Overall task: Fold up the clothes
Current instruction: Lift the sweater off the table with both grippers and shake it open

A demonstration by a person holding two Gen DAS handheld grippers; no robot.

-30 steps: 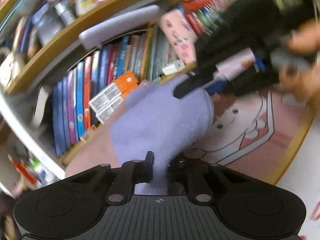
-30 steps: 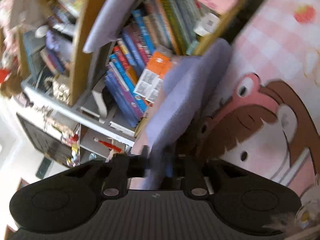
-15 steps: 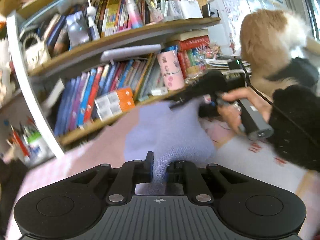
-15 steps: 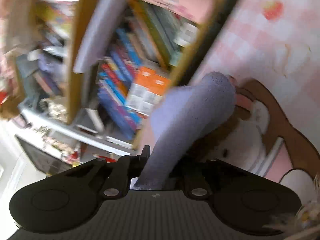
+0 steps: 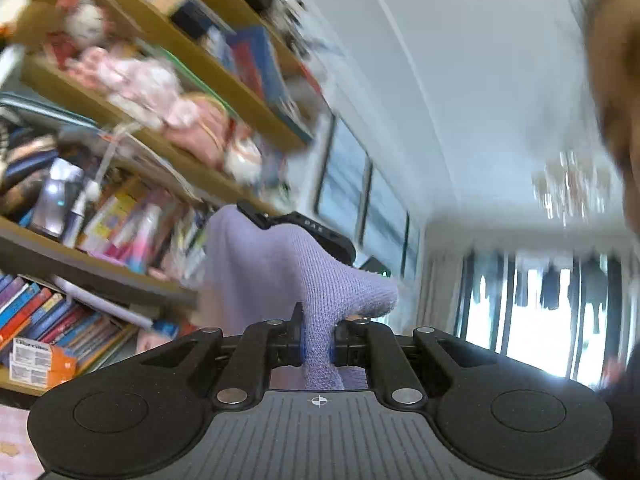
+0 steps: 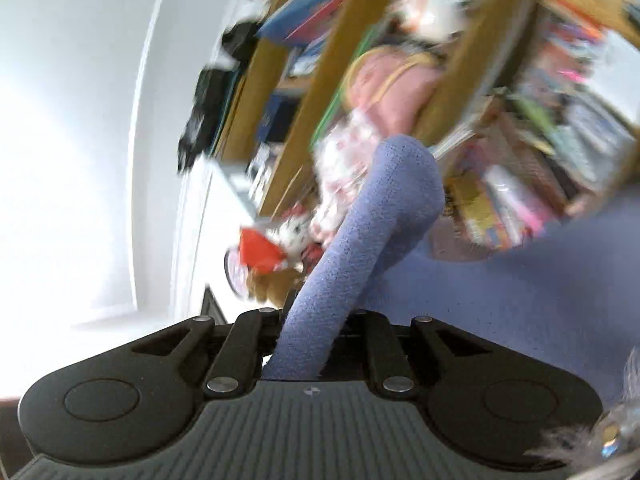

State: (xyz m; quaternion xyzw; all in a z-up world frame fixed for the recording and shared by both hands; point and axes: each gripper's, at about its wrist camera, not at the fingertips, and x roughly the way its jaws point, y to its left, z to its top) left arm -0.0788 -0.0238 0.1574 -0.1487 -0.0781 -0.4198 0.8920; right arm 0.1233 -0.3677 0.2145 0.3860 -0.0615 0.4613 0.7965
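A lavender knit garment (image 5: 280, 272) hangs in the air between both grippers. My left gripper (image 5: 318, 342) is shut on a bunched edge of it and tilted up toward the ceiling. My right gripper (image 6: 306, 338) is shut on another fold of the same garment (image 6: 368, 232), which spreads wide to the lower right (image 6: 520, 292). The other gripper's black fingers (image 5: 304, 226) show behind the cloth in the left wrist view. The table is out of sight.
A wooden bookshelf (image 5: 132, 132) packed with books and plush toys stands at left; it also shows in the right wrist view (image 6: 472, 60). White ceiling, a chandelier (image 5: 572, 188) and bright windows (image 5: 532, 320) lie to the right. A blurred face (image 5: 616, 80) is at the upper right edge.
Both grippers have swung sharply upward with the garment; the views went from the pink table mat and lower shelves to upper shelves, ceiling and windows. Both stay shut on the cloth.
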